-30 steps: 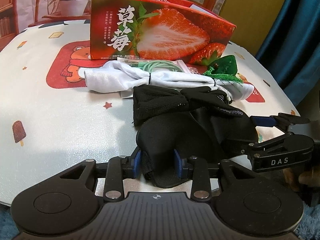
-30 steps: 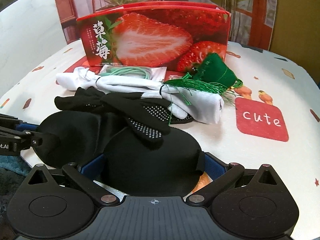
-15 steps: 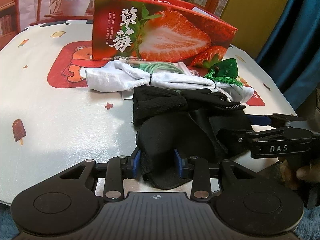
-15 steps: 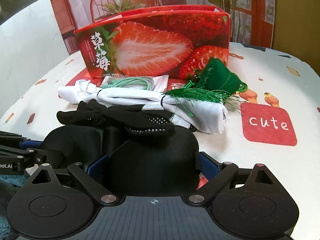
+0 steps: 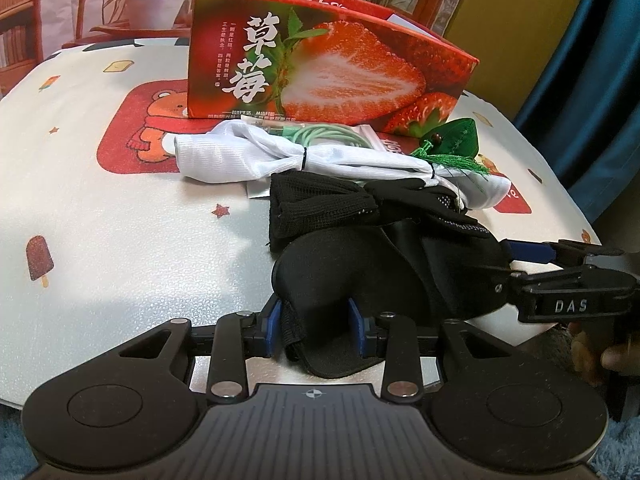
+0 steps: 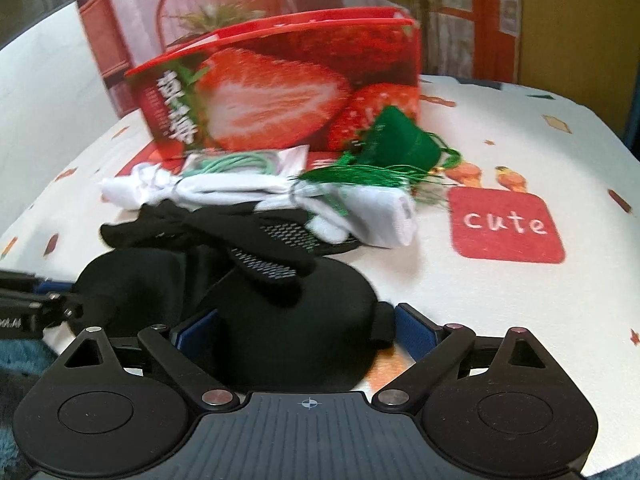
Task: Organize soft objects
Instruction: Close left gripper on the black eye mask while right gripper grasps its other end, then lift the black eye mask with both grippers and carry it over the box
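Observation:
A black padded eye mask (image 5: 360, 272) lies at the table's near edge. My left gripper (image 5: 316, 322) is shut on its left end. My right gripper (image 6: 304, 330) stands wide around its right cup (image 6: 296, 332), pads apart from the fabric; it shows in the left wrist view (image 5: 532, 264) at the right. A black dotted glove (image 6: 256, 240) lies over the mask. Behind are tied white socks (image 5: 280, 160), a green tasselled pouch (image 6: 400, 144) and a mint cable in a bag (image 5: 324, 136). A red strawberry box (image 5: 320, 76) stands at the back.
The table (image 5: 120, 220) has a white cloth with red cartoon patches, one reading "cute" (image 6: 504, 224). A blue rug (image 5: 12, 440) lies below the near edge. Potted plants and a blue curtain (image 5: 600, 80) stand behind the table.
The right gripper has swung right and lifted slightly, its view blurred by motion. The mask's right cup has bunched up between its pads. The left gripper still holds the mask's left end.

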